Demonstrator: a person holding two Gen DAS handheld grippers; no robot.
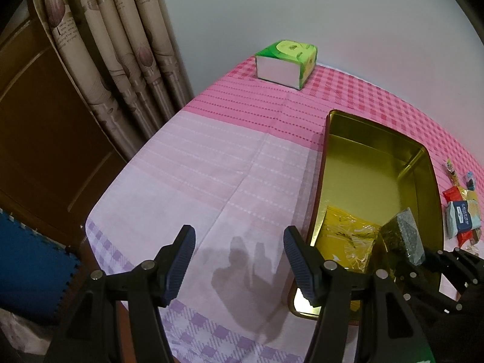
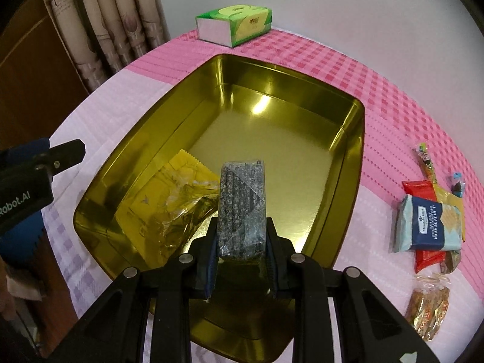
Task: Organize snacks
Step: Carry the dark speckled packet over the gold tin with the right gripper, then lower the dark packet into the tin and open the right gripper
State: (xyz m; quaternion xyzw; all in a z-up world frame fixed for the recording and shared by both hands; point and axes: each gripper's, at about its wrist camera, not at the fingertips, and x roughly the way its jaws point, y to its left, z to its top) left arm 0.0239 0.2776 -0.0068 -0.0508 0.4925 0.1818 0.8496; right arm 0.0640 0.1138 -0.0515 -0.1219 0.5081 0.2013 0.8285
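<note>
I am gripping a dark speckled snack packet (image 2: pixel 242 208) in my right tool (image 2: pixel 242 260), its pads clenched on the packet's lower end, holding it over the gold tin (image 2: pixel 348 163). A yellow packet (image 2: pixel 163 205) is lying inside the tin at its near left corner. My left tool (image 1: pixel 239 260) is hanging released over the desk (image 1: pixel 211 166), just beside the tin. More snacks (image 2: pixel 429 211) are waiting on the desk to the tin's right.

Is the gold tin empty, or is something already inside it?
Not empty. One yellow packet lies on the floor of the tin, at its near left corner; the rest of the floor is bare.
</note>
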